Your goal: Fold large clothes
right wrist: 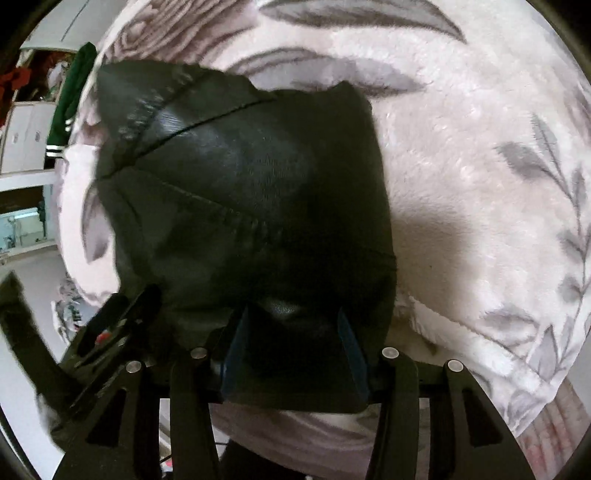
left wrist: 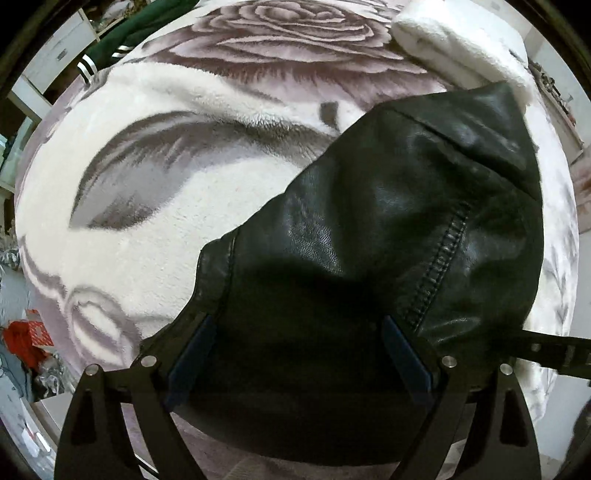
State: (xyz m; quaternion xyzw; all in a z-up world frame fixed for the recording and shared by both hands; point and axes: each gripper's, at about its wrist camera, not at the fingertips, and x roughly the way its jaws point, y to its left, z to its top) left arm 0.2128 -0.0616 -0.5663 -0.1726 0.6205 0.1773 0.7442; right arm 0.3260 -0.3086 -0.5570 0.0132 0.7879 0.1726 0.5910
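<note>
A black leather jacket lies folded in a compact bundle on a fluffy white blanket with a grey rose print. My left gripper is open with its blue-padded fingers wide apart over the jacket's near edge. In the right wrist view the same jacket fills the middle. My right gripper is open, its fingers straddling the jacket's near edge. The left gripper's body shows at the lower left there, blurred.
A folded white fleece item lies at the far right of the bed. A green garment with white stripes lies at the bed's far left edge. White drawers and floor clutter stand beside the bed.
</note>
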